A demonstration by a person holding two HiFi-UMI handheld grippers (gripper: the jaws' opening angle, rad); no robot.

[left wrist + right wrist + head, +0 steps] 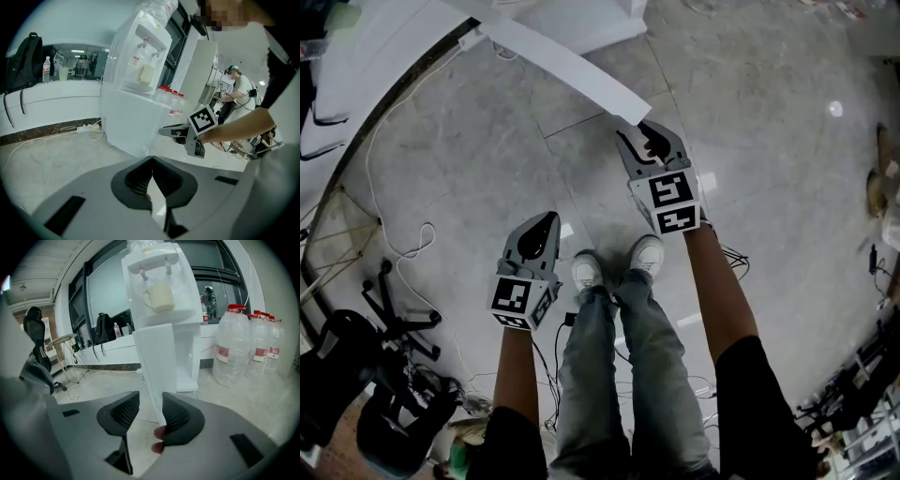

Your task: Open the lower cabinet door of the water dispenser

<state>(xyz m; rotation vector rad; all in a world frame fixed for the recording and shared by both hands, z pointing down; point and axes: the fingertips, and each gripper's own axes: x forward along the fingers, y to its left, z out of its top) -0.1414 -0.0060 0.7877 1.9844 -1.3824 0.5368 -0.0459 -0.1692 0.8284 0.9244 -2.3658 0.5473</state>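
Nearest the lens at six o'clock, jeans [592, 361] and white sneakers [587, 270]. At nine o'clock of those, left gripper [547, 223] with jaws pinched tip to tip on nothing. At one o'clock, right gripper [639, 133] with jaws parted around the free edge of the lower cabinet door [567, 64], seemingly brushing one pad only. Door swung wide from the water dispenser [159, 273], compartment behind it bared.

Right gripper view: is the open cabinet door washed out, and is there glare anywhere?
Right gripper view: the cabinet door is bright white with little contrast against the water dispenser, edges readable; head view: one glare spot on the floor; left gripper view: dark corners.
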